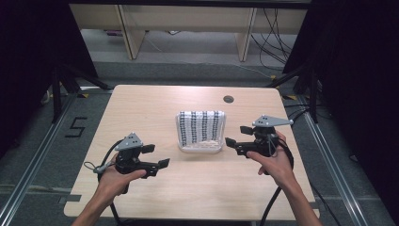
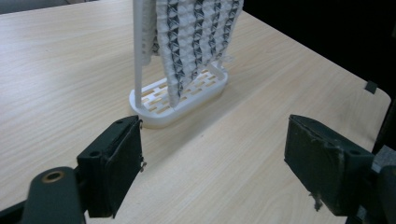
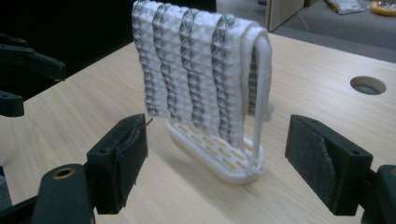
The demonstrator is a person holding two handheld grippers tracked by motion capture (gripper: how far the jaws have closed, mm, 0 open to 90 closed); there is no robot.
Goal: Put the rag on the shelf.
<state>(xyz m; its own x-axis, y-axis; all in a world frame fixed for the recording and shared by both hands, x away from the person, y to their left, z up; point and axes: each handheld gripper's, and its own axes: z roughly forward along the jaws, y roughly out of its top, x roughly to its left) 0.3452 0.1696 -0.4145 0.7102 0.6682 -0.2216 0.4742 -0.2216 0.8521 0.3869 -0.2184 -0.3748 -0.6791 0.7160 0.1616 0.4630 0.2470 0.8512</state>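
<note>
The wooden table point(image 1: 188, 188) carried the work, and near its middle stood the white rack point(image 1: 200, 146), the landmark for everything else here. Over the rack's upright frame hung a white cloth point(image 1: 201, 126) with 4 dark patterned stripes, draped so that it fell down both faces of the frame and ended just above the slotted base; hanging it that way probably kept it off the table and left its edges free to be taken from either side. A round hole point(image 1: 228, 99) sat in the tabletop beyond the rack, well apart from it. The left gripper point(image 1: 155, 156) was held to the rack's left and nearer the person, its 2 jaws spread wide and holding nothing, aimed along the table toward the rack's near end. The right gripper point(image 1: 237, 135) was just beside the rack's right end, its 2 jaws likewise spread and empty, level with the cloth's hanging edge. Both seemed posed for a reach from opposite sides, likely so that each could pinch a corner of the cloth and lift it off the frame.
</note>
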